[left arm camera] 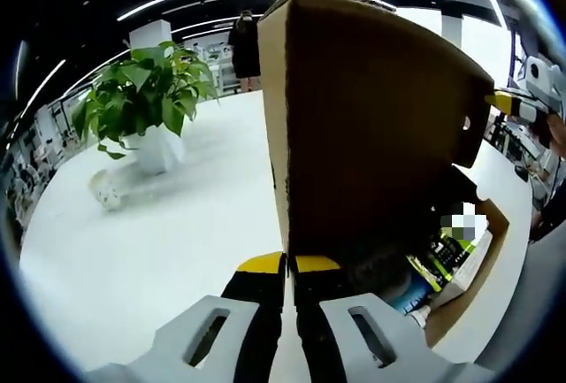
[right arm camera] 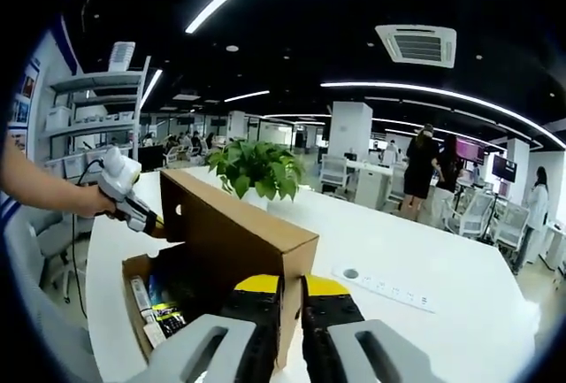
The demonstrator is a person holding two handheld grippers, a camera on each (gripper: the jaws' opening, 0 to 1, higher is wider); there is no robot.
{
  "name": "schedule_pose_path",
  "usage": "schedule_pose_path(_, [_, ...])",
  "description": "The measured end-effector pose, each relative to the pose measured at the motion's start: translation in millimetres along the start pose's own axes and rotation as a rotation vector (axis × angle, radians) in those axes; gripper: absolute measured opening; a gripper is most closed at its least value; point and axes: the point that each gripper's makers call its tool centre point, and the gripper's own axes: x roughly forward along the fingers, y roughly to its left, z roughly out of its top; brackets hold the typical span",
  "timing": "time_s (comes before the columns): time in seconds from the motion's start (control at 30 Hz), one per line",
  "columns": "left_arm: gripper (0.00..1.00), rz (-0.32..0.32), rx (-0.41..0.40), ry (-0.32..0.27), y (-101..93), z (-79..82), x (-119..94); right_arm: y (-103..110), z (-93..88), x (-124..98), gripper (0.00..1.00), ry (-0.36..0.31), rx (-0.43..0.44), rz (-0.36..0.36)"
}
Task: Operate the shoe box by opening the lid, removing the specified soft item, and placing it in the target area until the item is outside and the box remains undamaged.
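Note:
The brown cardboard shoe box (left arm camera: 482,259) lies open on the white table, its lid (left arm camera: 371,126) raised upright. My left gripper (left arm camera: 289,264) is shut on the lid's near edge, which runs down between the yellow-tipped jaws. My right gripper (right arm camera: 294,284) is shut on the lid (right arm camera: 239,241) at its other end. Each gripper appears in the other's view: the right gripper (left arm camera: 511,104) at the lid's far corner, the left gripper (right arm camera: 133,208) in a person's hand. Inside the box (right arm camera: 133,268) lie dark items and coloured packets (left arm camera: 438,264); I cannot tell which one is soft.
A potted green plant (left arm camera: 146,104) in a white pot stands on the table (left arm camera: 177,250) beyond the box, with a small object (left arm camera: 106,195) beside it. A white power strip (right arm camera: 380,286) lies to the right. People (right arm camera: 423,171) stand among desks and chairs in the background.

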Motion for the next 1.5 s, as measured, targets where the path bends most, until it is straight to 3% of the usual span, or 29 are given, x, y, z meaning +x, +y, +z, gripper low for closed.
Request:
schedule_pose_path(0.23, [0.00, 0.012, -0.053, 0.006, -0.2, -1.0, -0.5, -0.4, -6.6, -2.7, 0.09, -0.006, -0.001, 0.003])
schedule_pose_path(0.77, [0.00, 0.012, -0.102, 0.043, -3.6, 2.5, 0.2, 0.2, -49.8, 5.7, 0.08, 0.086, 0.032, 0.007])
schedule_pose_path(1.5, [0.00, -0.008, -0.153, 0.000, -4.4, 9.4, -0.2, -2.6, -76.2, 23.8, 0.02, 0.138, 0.089, 0.000])
